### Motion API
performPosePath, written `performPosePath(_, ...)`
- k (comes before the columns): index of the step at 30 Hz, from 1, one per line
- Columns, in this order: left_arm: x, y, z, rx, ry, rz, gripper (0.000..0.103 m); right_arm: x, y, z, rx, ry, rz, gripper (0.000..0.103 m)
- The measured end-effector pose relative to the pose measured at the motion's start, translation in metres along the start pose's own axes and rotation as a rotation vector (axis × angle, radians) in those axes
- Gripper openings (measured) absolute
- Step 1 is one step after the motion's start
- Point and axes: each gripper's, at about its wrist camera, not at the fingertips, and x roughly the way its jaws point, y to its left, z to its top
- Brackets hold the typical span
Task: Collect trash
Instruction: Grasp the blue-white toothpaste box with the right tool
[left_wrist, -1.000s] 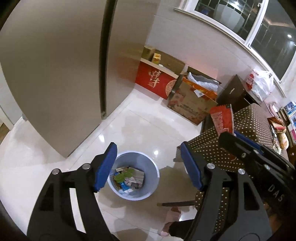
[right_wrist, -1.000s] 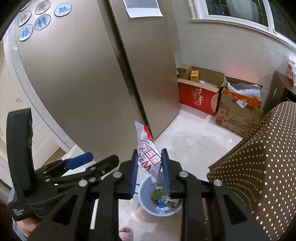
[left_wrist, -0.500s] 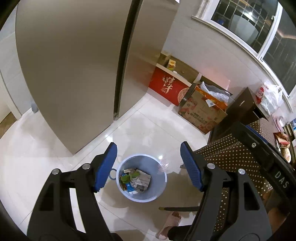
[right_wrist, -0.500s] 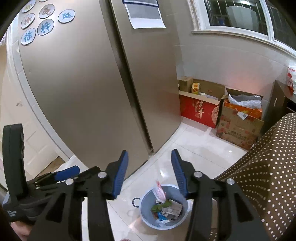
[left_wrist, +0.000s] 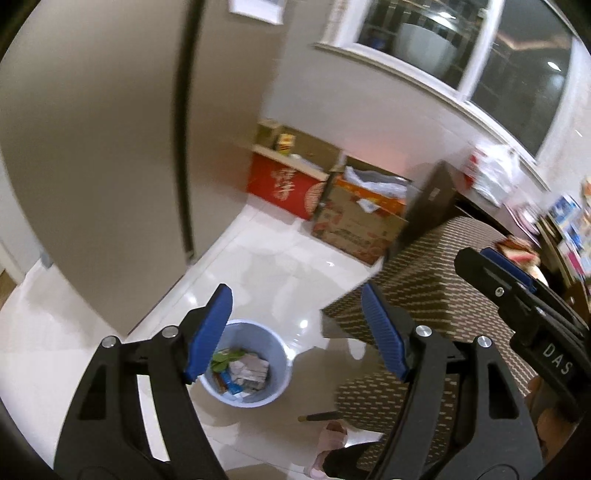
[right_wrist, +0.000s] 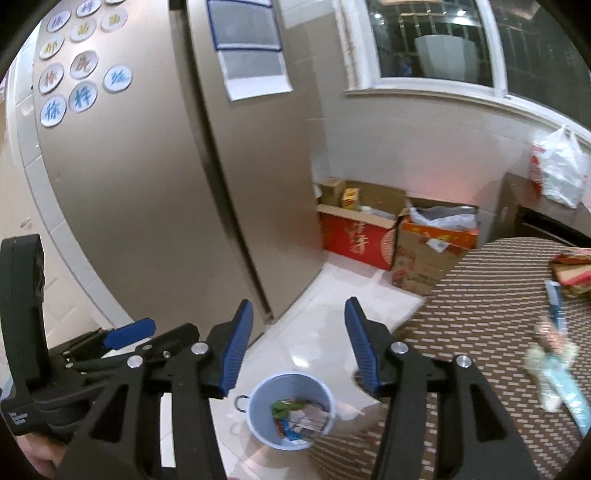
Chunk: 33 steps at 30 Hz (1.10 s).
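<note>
Right wrist view shows my right gripper (right_wrist: 299, 343) with nothing between its blue pads; a second ago it pinched a red-and-white snack wrapper above the bin (right_wrist: 291, 411), and its jaws are opening further now. That wrapper has dropped and I judge it lies among the packets inside the bin, though I cannot pick it out there. My left gripper (left_wrist: 295, 328) stands wide and empty, as it did before. Both views have lifted away from the bin, which sits on the white floor beside the dotted counter (right_wrist: 480, 295). More trash (right_wrist: 554, 369) waits on that counter to my right: a crumpled pale wrapper and a red packet behind it. I judge one piece done, with the next pickup over there.
</note>
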Motion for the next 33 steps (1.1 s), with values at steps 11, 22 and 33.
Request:
performPosePath(11,0.004,-0.143,-0.021,0.2,0.056,-0.151,0.072,-0.088,-0.135,-0.029,0.058,0.018,-0.193,0.055)
performPosePath(22,0.036,-0.234,-0.05,0.306,0.161,-0.189,0.072,-0.095,-0.227,-0.08,0.015,0.208,-0.302,0.056)
performPosePath(33,0.06,-0.271,-0.057,0.321,0.209,-0.18,0.072,-0.065,-0.261,-0.085,0.023,0.279,-0.217,0.04)
